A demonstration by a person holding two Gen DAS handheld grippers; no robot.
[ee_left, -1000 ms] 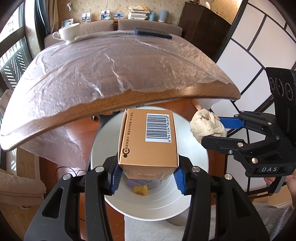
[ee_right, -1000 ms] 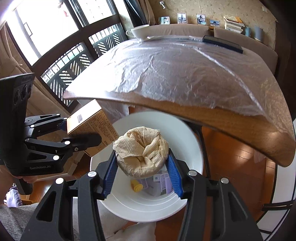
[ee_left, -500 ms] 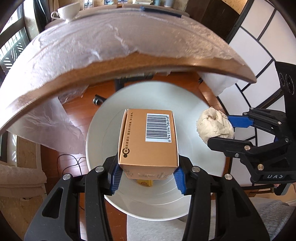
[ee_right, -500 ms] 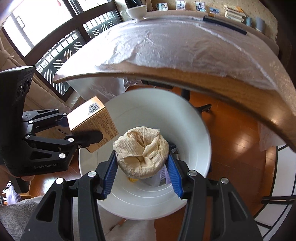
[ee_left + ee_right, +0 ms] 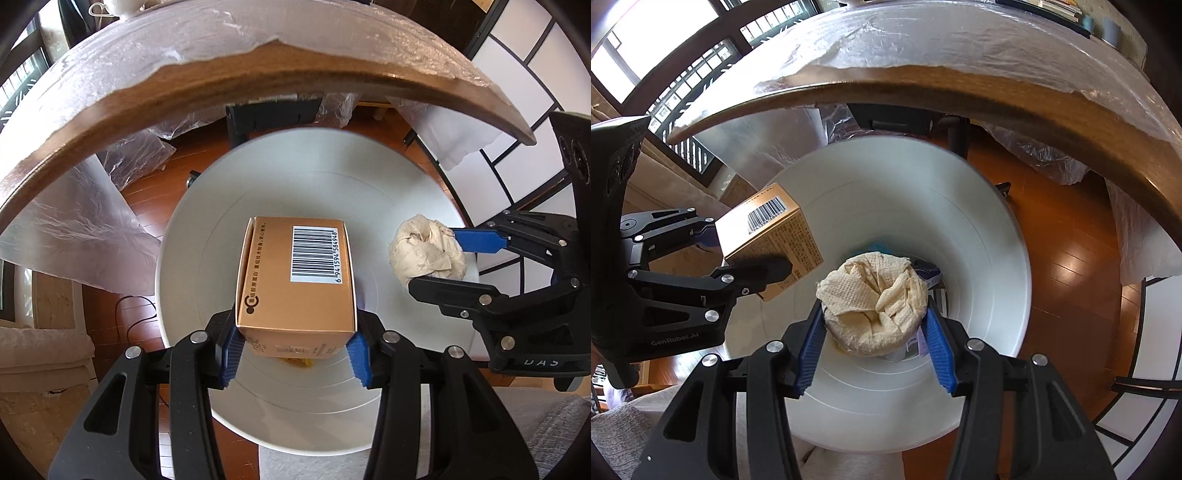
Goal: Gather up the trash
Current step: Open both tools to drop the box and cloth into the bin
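Observation:
My left gripper (image 5: 295, 354) is shut on a brown cardboard box (image 5: 295, 277) with a barcode, held over the mouth of a white trash bin (image 5: 192, 221). The same box (image 5: 772, 236) shows at the left of the right wrist view. My right gripper (image 5: 873, 332) is shut on a crumpled beige paper towel (image 5: 871, 302), also above the bin (image 5: 990, 236). That paper wad (image 5: 424, 254) appears at the right of the left wrist view, over the bin's rim. Small scraps lie at the bin's bottom, mostly hidden.
A wooden table edge (image 5: 258, 74) covered in clear plastic sheet arches just above and beyond the bin. Loose plastic (image 5: 74, 229) hangs down at the left. The floor (image 5: 1071, 266) is red-brown wood. A screen with white panels (image 5: 517, 66) stands to the right.
Both grippers have sunk toward the bin with their loads and tipped further down. The bin's mouth looks larger and the tabletop has slid up out of view.

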